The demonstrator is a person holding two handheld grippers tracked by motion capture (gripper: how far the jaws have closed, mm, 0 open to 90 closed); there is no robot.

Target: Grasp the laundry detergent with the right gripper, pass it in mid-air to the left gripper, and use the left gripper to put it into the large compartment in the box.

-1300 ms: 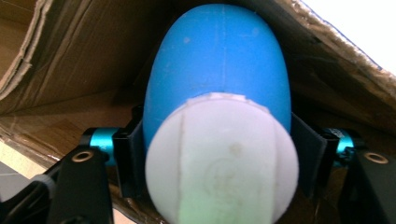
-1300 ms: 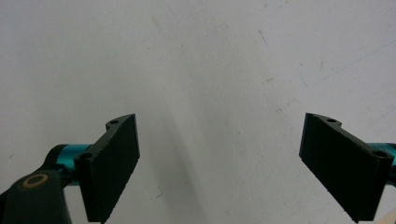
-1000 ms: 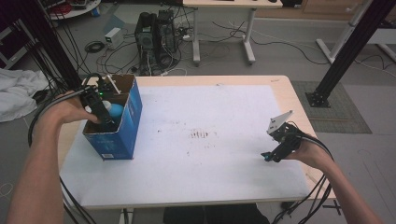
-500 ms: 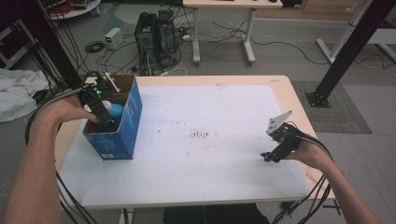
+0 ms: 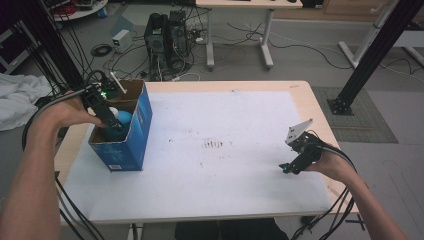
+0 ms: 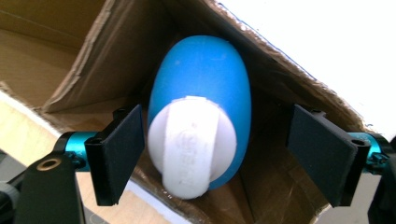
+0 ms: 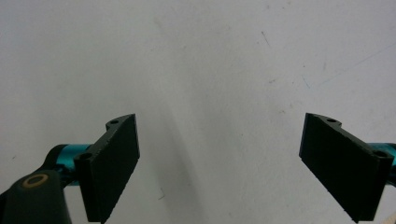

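Observation:
A blue egg-shaped bottle [image 6: 201, 88] with a white cap [image 6: 189, 144] lies inside an open blue cardboard box [image 5: 137, 132] at the table's left. My left gripper [image 6: 215, 140] reaches down into the box and straddles the bottle. Its jaws have just been opening and now stand open: the left pad [image 6: 119, 154] sits close beside the cap, the right pad [image 6: 322, 149] well clear of it. From above, the left gripper [image 5: 107, 117] sits beside the bottle [image 5: 122, 118]. My right gripper [image 5: 285, 169] hovers low over the white sheet at the right, open with nothing between its pads [image 7: 114, 163].
A white sheet [image 5: 215, 120] with dark smudges [image 5: 215, 144] near its middle covers most of the wooden table [image 5: 310, 97]. The box's brown inner walls [image 6: 74, 56] close in around the bottle. Cables trail from both hands off the table's near edge.
The left hand has shifted only slightly over the box. The right hand has kept still.

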